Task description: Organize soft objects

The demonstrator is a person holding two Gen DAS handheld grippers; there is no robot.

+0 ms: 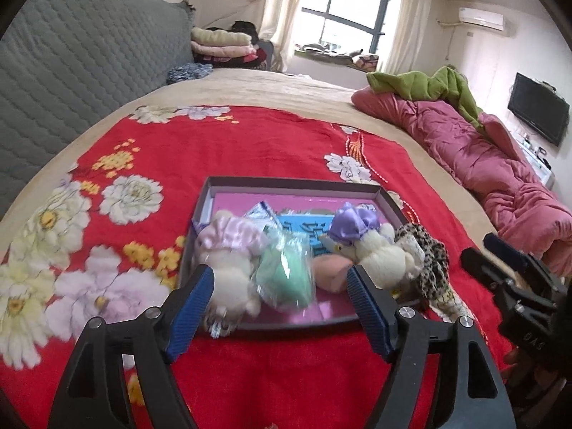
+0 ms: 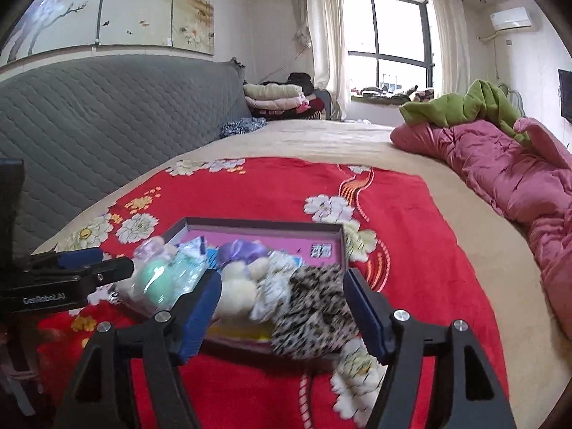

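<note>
My left gripper [image 1: 280, 287] and right gripper [image 2: 282, 302] both stand apart, holding nothing. The toys [image 1: 379, 254] lie bunched along the tray's [image 1: 293, 181] near edge. Placement looks complete; next, retreat clear without snagging the leopard cloth [image 2: 314, 307].

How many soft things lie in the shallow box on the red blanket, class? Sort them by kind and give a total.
Cream plush toys with satin bows: 2, pink-bowed and purple-bowed
Mint green sponge in clear wrap: 1
Peach sponge: 1
Leopard-print cloth, draped over the box rim: 1
Total: 5
</note>
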